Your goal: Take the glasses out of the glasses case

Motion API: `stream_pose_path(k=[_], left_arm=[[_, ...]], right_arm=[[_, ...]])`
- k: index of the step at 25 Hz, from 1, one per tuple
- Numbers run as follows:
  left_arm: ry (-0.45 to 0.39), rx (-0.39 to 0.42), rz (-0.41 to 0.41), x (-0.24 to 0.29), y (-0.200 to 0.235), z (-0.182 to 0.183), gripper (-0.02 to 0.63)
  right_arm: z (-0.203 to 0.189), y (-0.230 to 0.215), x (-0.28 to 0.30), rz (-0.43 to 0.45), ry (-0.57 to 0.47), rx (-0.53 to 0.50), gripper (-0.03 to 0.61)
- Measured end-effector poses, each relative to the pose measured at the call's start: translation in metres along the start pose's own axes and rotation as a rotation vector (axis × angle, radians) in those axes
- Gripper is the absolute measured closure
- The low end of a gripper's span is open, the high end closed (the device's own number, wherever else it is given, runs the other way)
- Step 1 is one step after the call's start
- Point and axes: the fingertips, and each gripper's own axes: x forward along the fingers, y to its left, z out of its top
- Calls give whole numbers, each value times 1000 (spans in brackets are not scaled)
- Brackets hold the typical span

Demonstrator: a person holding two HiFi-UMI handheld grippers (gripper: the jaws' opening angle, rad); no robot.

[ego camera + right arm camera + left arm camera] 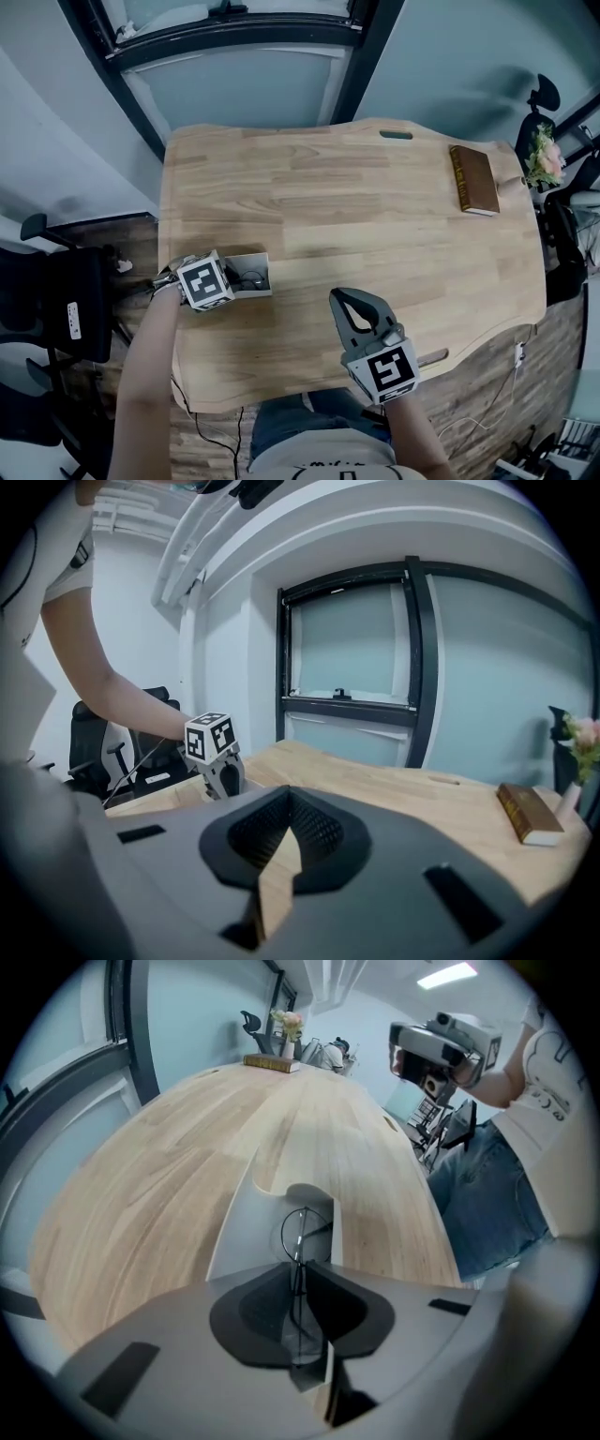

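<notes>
- Left tongs (300, 1269) pinch thin black wire-framed glasses (302, 1232) inside open white case (239, 1232), left edge of pale wooden bench (375, 206).
- Right tongs (289, 803) closed, empty.
- Grasp step; next probably calls for a gentle lift clear.

Pale wooden table (356, 216), dark-framed window (234, 89) behind, black chair (56, 300), wood-plank floor (103, 234).

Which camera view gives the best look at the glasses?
The left gripper view: the glasses show as a thin wire frame pinched in the left claw, in the open case. The head view gives only dark lines in the case; in the right gripper view the left claw hides them.
</notes>
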Motion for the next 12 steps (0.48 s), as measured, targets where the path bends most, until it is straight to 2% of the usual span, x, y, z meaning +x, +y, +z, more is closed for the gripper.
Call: stream_pose_path(k=[3, 6, 12], left_arm=[[1, 6, -55, -1, -4, 0, 567], [8, 27, -65, -1, -8, 1, 583], [9, 65, 66, -14, -1, 3, 591]], right_arm=[[-2, 3, 2, 13, 3, -6, 568], [-6, 3, 1, 9, -2, 3, 568], [2, 4, -2, 12, -24, -8, 568]])
